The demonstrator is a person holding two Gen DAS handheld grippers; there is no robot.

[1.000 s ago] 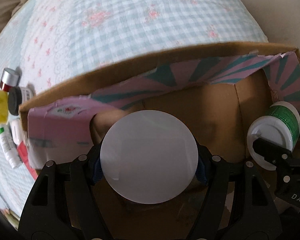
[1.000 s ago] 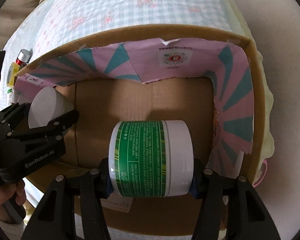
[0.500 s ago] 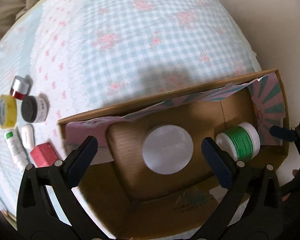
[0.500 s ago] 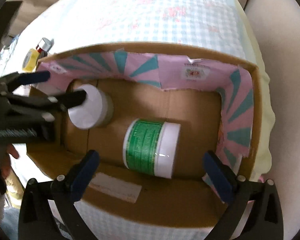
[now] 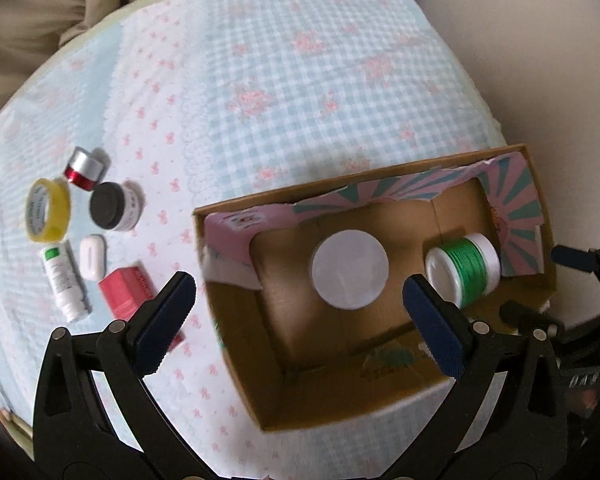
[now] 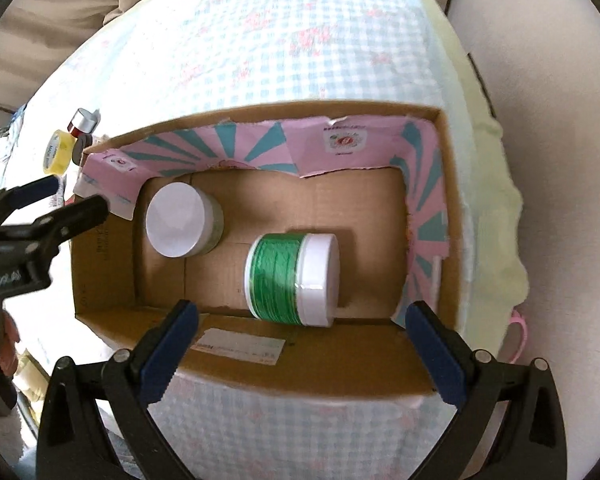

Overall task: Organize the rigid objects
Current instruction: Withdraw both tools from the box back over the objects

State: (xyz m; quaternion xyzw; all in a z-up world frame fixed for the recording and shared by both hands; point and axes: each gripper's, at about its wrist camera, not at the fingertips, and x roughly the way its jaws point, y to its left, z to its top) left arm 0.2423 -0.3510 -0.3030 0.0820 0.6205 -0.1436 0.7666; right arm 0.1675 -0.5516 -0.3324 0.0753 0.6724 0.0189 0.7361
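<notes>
A cardboard box [image 5: 236, 332] [image 6: 308, 372] with pink and teal lining lies on the bed. Inside stand a white-lidded jar [image 5: 350, 275] [image 6: 177, 225] upright and a green-labelled jar [image 5: 464, 274] [image 6: 292, 280] on its side. My left gripper [image 5: 300, 300] hangs open above the box's left part, nothing between its fingers. My right gripper [image 6: 298, 328] is open too, above the box's near wall; the green jar lies free just beyond it. The left gripper [image 6: 72, 196] shows at the left edge of the right wrist view.
Left of the box, on the checked cover, lie a yellow tape roll [image 5: 48, 214], a red jar with silver cap [image 5: 83, 169], a black-lidded jar [image 5: 114, 211], a small white case [image 5: 93, 257], a white tube [image 5: 63, 278] and a red box [image 5: 128, 287]. A cream wall [image 5: 540, 60] borders the right.
Both grippers opened, let go of the white-lidded jar and the green jar inside the box, and rose away from them. The box now looks smaller in both views.
</notes>
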